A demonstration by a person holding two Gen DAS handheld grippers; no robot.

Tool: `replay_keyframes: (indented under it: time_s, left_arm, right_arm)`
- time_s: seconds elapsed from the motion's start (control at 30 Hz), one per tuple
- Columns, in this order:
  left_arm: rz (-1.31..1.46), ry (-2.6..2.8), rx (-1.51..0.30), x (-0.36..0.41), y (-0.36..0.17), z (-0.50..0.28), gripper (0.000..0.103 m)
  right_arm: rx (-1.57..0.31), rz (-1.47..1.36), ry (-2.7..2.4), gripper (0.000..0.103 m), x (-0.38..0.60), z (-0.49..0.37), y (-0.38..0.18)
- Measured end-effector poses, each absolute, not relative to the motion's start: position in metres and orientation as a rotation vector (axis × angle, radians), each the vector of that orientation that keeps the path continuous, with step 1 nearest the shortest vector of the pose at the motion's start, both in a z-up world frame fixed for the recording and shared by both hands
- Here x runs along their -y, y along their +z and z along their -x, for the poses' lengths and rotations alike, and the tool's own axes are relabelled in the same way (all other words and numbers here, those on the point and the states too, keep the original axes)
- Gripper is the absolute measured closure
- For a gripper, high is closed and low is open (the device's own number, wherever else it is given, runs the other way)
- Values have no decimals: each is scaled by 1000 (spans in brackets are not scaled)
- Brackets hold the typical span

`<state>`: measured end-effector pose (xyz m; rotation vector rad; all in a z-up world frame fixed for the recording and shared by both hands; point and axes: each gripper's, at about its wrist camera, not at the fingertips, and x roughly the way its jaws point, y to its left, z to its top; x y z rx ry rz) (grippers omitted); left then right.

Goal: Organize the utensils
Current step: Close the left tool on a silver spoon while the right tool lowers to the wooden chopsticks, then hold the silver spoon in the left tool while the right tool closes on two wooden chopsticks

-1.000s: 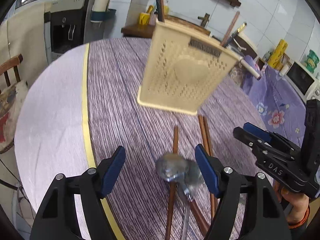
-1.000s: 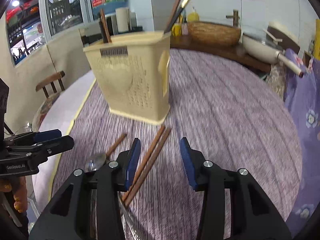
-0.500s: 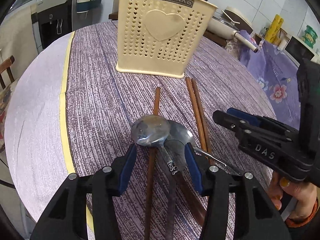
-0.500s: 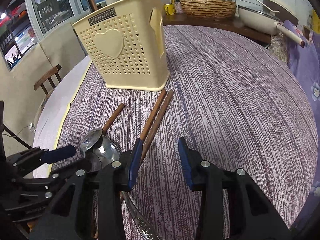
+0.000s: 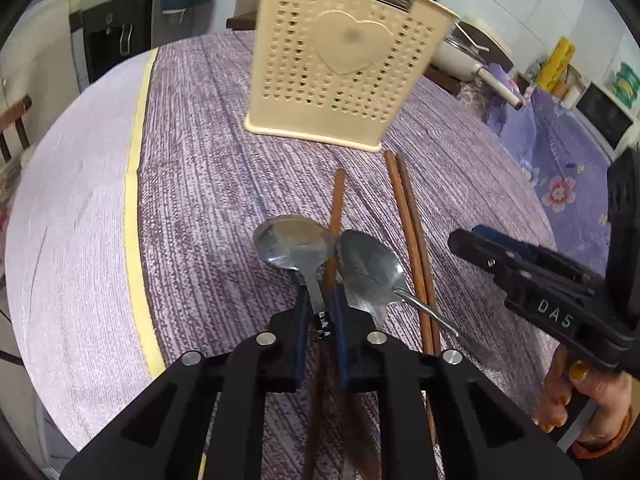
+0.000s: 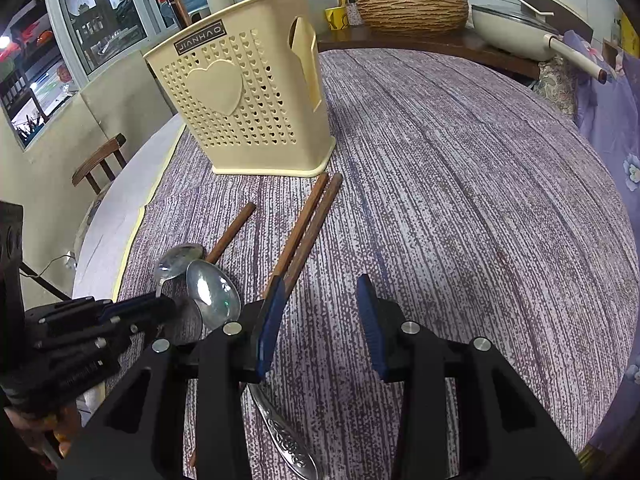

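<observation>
Left claw (image 5: 320, 312): jaws have just been closing and are now clamped on the neck of the small spoon (image 5: 294, 242), at 6 o'clock in the left view.
Small spoon: bowl is seen beyond the claw tips, lying on the purple cloth (image 5: 200, 184); its handle passes between the blue pads (image 5: 301, 320).
Large spoon (image 5: 368, 270): laid just beside the small spoon, at its 3 o'clock; bowls appear to touch; handle is run toward 5 o'clock.
Single chopstick (image 5: 336, 208): laid under the spoons, pointed at 12 o'clock toward the holder.
Chopstick pair (image 5: 408, 216): laid side by side, touching, at 3 o'clock of the spoons.
Right claw (image 6: 320, 312): held partly open; nothing is gripped; bare cloth is seen between the jaws. The chopstick pair ends at its left finger (image 6: 270, 320).
Holder (image 6: 248, 100): cream, perforated, upright on the bench at 12 o'clock; utensils already stand inside.
</observation>
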<state>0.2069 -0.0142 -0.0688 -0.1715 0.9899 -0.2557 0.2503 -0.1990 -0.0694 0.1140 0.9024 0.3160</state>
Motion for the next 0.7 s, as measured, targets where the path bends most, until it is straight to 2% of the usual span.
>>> replay_keyframes:
  time_s: [0.53,0.6,0.7]
  left_arm:
    - [236,-138,-968,-56,-65,-208,94]
    - [211,-122,-961,-55,-64,-206,93]
    - [192,-101,-955,-56,-64,-205,81]
  right_arm:
    - [-928,-76,323,65,179,-257,-76]
    - [-935,-59,312,65,175,-259,-77]
    - [-941,-45,294,70,175,-262,-80]
